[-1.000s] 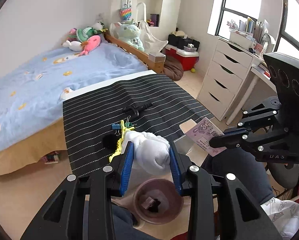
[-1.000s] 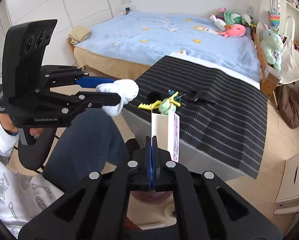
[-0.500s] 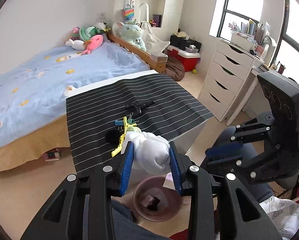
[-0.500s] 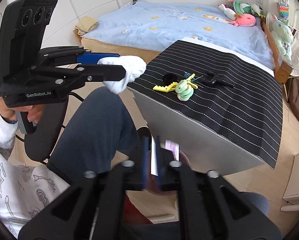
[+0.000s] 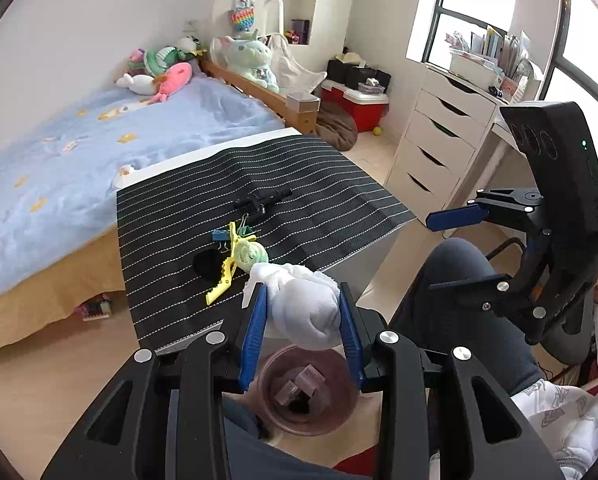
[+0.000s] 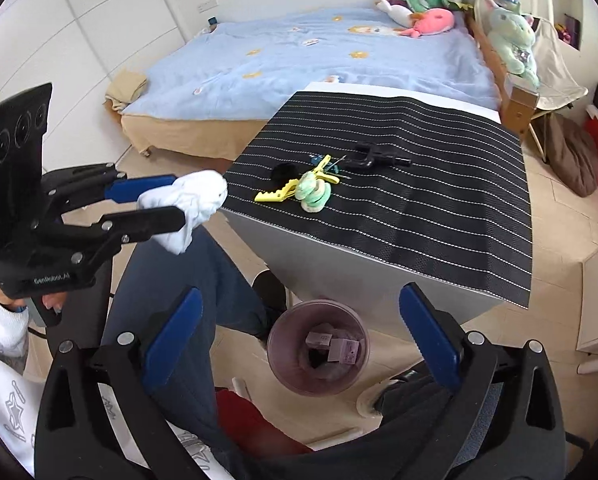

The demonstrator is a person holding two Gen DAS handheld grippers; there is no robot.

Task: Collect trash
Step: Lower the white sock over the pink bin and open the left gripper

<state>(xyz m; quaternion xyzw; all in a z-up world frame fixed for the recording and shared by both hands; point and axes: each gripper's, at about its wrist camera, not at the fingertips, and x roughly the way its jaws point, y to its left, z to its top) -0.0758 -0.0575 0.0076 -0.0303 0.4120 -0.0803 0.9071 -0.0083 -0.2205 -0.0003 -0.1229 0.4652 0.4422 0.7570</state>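
Left wrist view: left gripper [image 5: 303, 312] clamped on a white wad [image 5: 303, 308], blue pads pressing both sides of it; wad hangs directly above the bin [image 5: 341, 412] on the floor, near edge of the table [image 5: 359, 264]; bin holds two small purple boxes [image 5: 303, 382]; table carries a striped mat [image 5: 319, 208]; on the mat, a yellow clip [image 5: 223, 276], a green roll [image 5: 251, 254] touching it, a black disc [image 5: 207, 262] just left of the clip, a black tool [image 5: 261, 200] farther back; right gripper [image 5: 463, 248] at right, above the person's knee [image 5: 455, 276], jaws wide apart with nothing between.

Right wrist view: right gripper [image 6: 299, 336] jaws have just been opening and stand wide; nothing between them; bin [image 6: 279, 344] on the floor seen through the gap, purple boxes [image 6: 335, 348] inside; left gripper [image 6: 179, 204] at left, gripping the wad [image 6: 191, 200], which is off the table's near left corner, above the knee [image 6: 171, 276]; clip [image 6: 283, 190], roll [image 6: 313, 194], disc [image 6: 283, 172] and tool [image 6: 375, 158] clustered on the mat [image 6: 439, 200]; bed [image 6: 299, 64] beyond the table.
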